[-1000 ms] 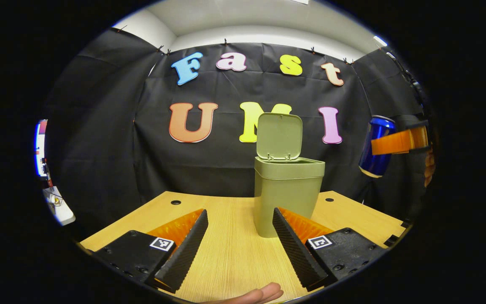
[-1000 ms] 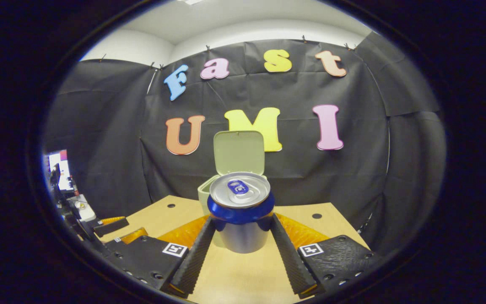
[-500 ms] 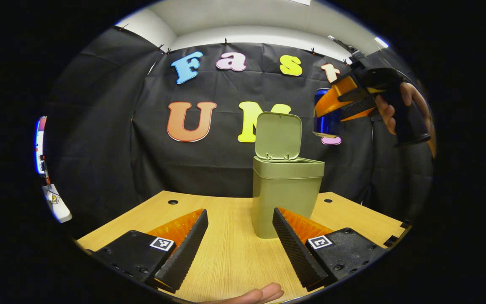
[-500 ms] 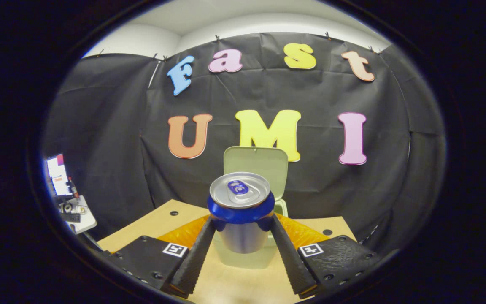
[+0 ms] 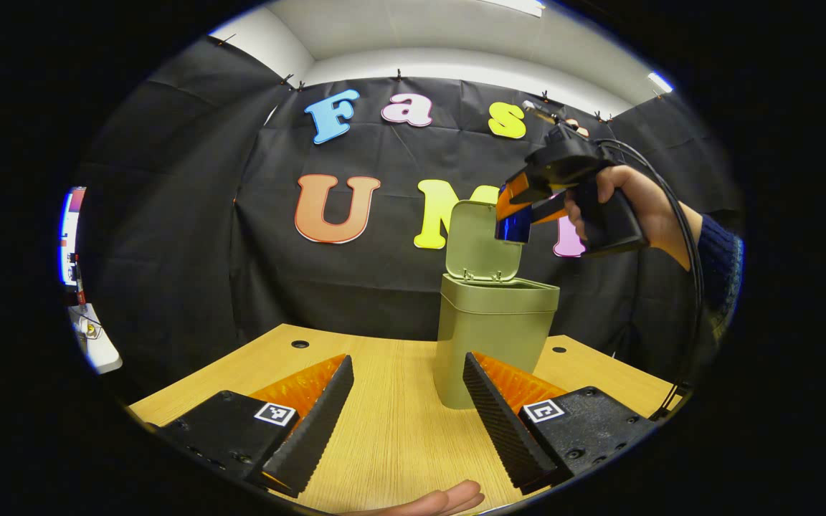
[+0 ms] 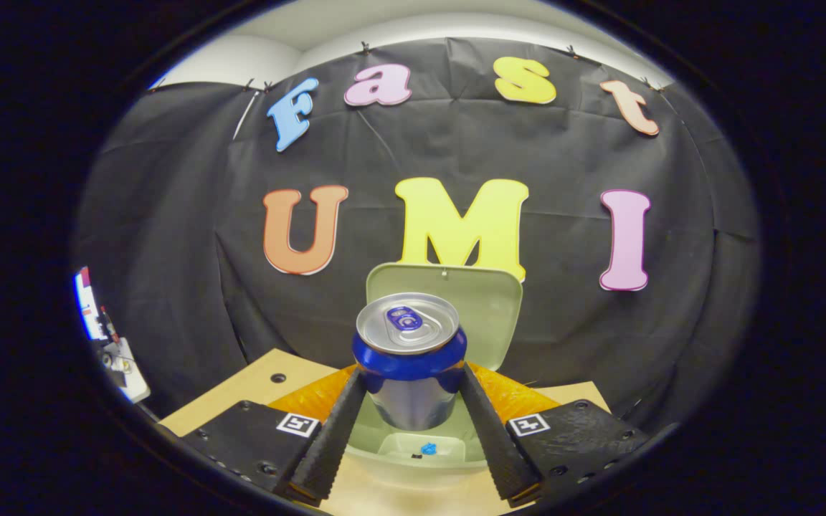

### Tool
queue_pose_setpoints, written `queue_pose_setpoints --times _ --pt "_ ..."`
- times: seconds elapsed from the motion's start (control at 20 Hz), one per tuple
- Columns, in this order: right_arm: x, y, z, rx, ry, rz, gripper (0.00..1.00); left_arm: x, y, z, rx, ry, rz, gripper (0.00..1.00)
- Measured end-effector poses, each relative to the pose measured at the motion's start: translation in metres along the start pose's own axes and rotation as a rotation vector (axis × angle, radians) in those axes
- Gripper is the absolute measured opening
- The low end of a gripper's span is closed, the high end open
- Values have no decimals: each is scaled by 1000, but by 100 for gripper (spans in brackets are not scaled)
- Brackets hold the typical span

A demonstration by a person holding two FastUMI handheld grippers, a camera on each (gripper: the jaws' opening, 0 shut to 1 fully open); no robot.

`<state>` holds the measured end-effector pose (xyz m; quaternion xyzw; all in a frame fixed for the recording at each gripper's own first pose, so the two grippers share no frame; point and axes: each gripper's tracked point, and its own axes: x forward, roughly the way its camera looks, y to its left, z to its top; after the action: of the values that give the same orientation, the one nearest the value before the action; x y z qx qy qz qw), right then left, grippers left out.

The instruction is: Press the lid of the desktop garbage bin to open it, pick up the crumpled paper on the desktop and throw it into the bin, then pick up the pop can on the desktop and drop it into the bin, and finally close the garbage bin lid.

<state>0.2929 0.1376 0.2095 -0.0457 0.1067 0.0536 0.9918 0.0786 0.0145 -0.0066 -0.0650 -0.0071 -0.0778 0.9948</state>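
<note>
The right gripper (image 6: 409, 401) holds the can (image 6: 408, 358) clamped between both fingers, upright, its silver top facing the camera and its long axis vertical; in the right gripper view the can hangs directly over the open mouth of the bin (image 6: 420, 459), with the lid (image 6: 481, 308) standing raised just behind it; part of the bin's floor shows below the can, with a small blue scrap lying on it; the crumpled paper cannot be made out there.

In the left gripper view the same gripper (image 5: 520, 211), held by a hand (image 5: 632, 204) coming in from the right, carries the can (image 5: 512, 228) above the bin (image 5: 495, 337) and close in front of the lid (image 5: 481, 240); there is a clear gap of air between the can's base and the rim.

So the relation that matters is plain: the bin lies straight below the can, and the can's axis lines up with the opening; letting go should, I judge, drop it cleanly inside, the chief risk being a knock against the nearby lid.

The left gripper (image 5: 406, 412) hovers low over the table (image 5: 384, 430) with its fingers spread apart and nothing between them, the bin just ahead of its right finger; it is the nearer one for closing the lid later.
</note>
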Motion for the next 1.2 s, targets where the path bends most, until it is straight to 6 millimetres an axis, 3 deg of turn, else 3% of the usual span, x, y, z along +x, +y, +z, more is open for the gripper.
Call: queue_pose_setpoints --times 0.25,0.45,0.6,0.9,1.2 --pt "30 4 -17 -35 60 -20 81 0 2 -3 -6 10 -5 99" --pt "35 2 -25 -18 79 -34 82 4 9 -5 -10 22 6 99" --pt "34 -13 -20 -5 54 -97 82 1 8 -5 -13 19 0 99" --pt "22 -9 -2 -4 2 -79 82 1 3 -8 -10 28 -25 99" --pt "12 -14 22 -12 -55 -85 90 2 3 -11 -9 39 -31 99"
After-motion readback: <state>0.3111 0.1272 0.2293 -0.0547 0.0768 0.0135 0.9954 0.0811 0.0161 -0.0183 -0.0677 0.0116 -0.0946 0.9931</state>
